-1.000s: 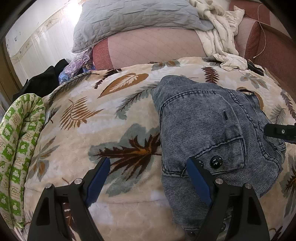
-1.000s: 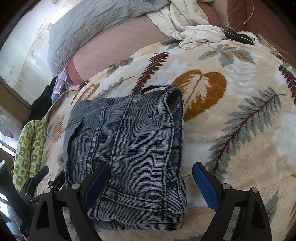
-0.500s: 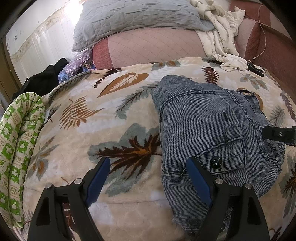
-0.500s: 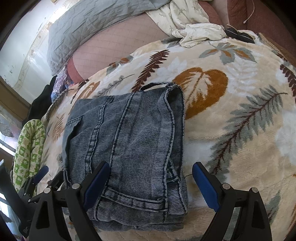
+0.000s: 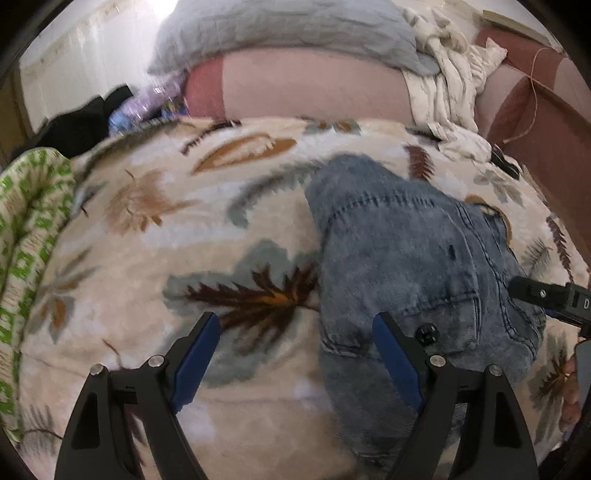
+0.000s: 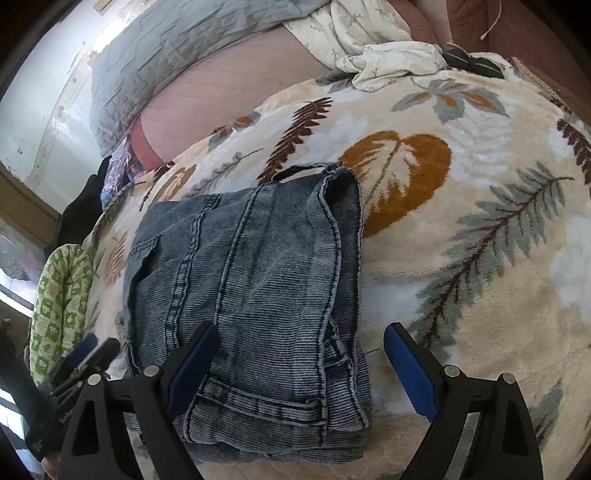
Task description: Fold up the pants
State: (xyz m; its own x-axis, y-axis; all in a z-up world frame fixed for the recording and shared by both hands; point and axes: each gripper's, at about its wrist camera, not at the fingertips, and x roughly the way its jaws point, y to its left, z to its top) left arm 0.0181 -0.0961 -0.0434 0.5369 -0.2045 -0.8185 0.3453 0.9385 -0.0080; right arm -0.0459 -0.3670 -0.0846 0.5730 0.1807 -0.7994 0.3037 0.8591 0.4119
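Note:
The blue-grey denim pants (image 6: 255,280) lie folded in a thick rectangular stack on the leaf-print blanket (image 6: 461,229). In the left wrist view the pants (image 5: 413,258) fill the right half, a black button showing near their near edge. My left gripper (image 5: 295,347) is open just above the stack's left edge, its right finger over the denim, nothing between the blue pads. My right gripper (image 6: 301,365) is open over the stack's near right corner, holding nothing. The right gripper's black finger (image 5: 543,295) pokes in from the right of the left wrist view.
A green-and-white patterned cloth (image 5: 26,236) lies along the blanket's left edge. A grey quilted pillow (image 5: 288,29) and a cream garment (image 6: 369,44) rest on the pink bedding behind. Dark clothes (image 5: 85,118) sit at the far left. A dark red headboard (image 5: 546,122) runs at right.
The left wrist view has rolled and shifted a little and is blurred with motion; the pants sit slightly lower in it. The right gripper and the pants have stayed still.

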